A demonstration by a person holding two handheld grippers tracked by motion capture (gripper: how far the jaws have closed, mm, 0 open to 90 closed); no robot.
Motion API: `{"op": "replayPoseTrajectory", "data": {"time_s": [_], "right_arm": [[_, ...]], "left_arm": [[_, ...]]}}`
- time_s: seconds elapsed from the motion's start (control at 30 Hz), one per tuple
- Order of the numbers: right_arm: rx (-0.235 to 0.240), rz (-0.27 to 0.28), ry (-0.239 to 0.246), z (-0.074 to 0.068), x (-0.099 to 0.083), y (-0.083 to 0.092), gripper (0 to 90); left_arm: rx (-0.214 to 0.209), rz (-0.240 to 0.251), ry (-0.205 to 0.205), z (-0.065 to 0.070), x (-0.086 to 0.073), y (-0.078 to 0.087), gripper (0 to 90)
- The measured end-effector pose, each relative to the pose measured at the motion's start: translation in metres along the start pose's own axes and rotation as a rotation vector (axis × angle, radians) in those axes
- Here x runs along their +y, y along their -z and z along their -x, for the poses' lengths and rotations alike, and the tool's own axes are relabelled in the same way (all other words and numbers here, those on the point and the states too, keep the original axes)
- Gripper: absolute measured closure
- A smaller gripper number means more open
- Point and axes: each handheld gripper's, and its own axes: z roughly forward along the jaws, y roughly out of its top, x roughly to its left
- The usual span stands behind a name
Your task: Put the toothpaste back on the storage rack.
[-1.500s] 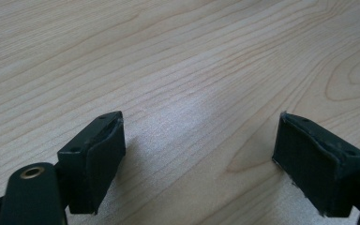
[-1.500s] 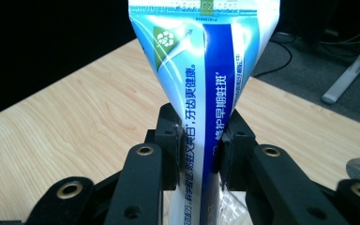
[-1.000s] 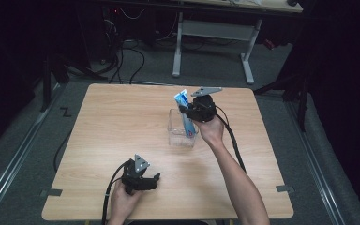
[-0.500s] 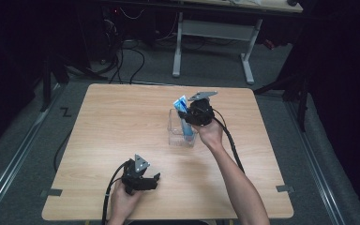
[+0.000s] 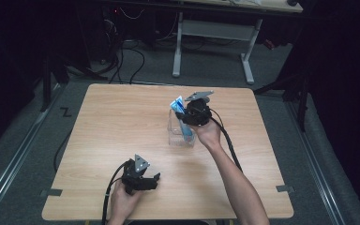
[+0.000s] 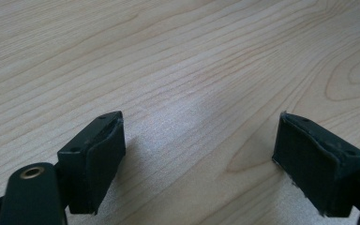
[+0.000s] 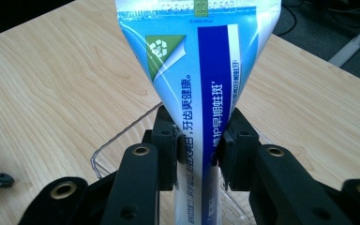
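A blue and white toothpaste tube (image 5: 178, 107) stands tilted, with its lower end in a clear plastic container (image 5: 174, 136) at the middle of the table. My right gripper (image 5: 184, 118) reaches over the container's right side. In the right gripper view its pads (image 7: 178, 150) still touch the tube (image 7: 201, 70) on both sides, above the container's rim (image 7: 112, 145). Its jaws have just been opening a little with the tube between them. My left gripper (image 5: 153, 181) rests near the table's front edge. Its jaws stand wide apart over bare wood (image 6: 201, 154).
The wooden table (image 5: 112, 122) has free room to the left and right of the container. A cable (image 5: 227, 140) trails from the right gripper along the forearm. Behind the table stand a desk frame (image 5: 211, 33) and loose cables on the floor.
The right gripper and the tube have shifted slightly left and down at the container. The left gripper has not moved.
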Motion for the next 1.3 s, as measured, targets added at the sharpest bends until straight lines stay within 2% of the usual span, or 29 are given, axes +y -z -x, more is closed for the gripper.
{"op": "replayPoseTrajectory", "data": {"time_s": [0.23, 0.4, 0.63, 0.77, 0.97, 1.07, 1.3], "right_arm": [[0.003, -0.005, 0.012, -0.004, 0.000, -0.005, 70.1], [0.009, 0.014, 0.007, -0.004, 0.002, 0.001, 70.1], [0.024, 0.025, -0.014, 0.000, 0.000, 0.009, 60.5], [0.015, 0.047, -0.018, 0.001, 0.000, 0.015, 56.2], [-0.003, 0.067, -0.013, 0.004, -0.001, 0.026, 55.7], [-0.042, 0.084, -0.016, 0.007, -0.002, 0.032, 56.2], [-0.043, 0.112, -0.036, 0.014, -0.004, 0.044, 56.3]], "left_arm": [[0.000, 0.000, 0.000, 0.000, 0.000, 0.000, 17.1], [0.001, 0.001, -0.001, 0.000, 0.000, 0.000, 17.1], [0.001, 0.001, 0.000, 0.000, 0.000, 0.000, 17.1], [0.001, 0.001, -0.001, 0.000, 0.000, 0.000, 17.1], [0.001, 0.001, 0.000, 0.000, 0.000, 0.000, 17.1], [0.001, 0.001, -0.001, 0.000, 0.000, 0.000, 17.0], [0.001, 0.001, -0.001, 0.000, 0.000, 0.000, 17.1]]}}
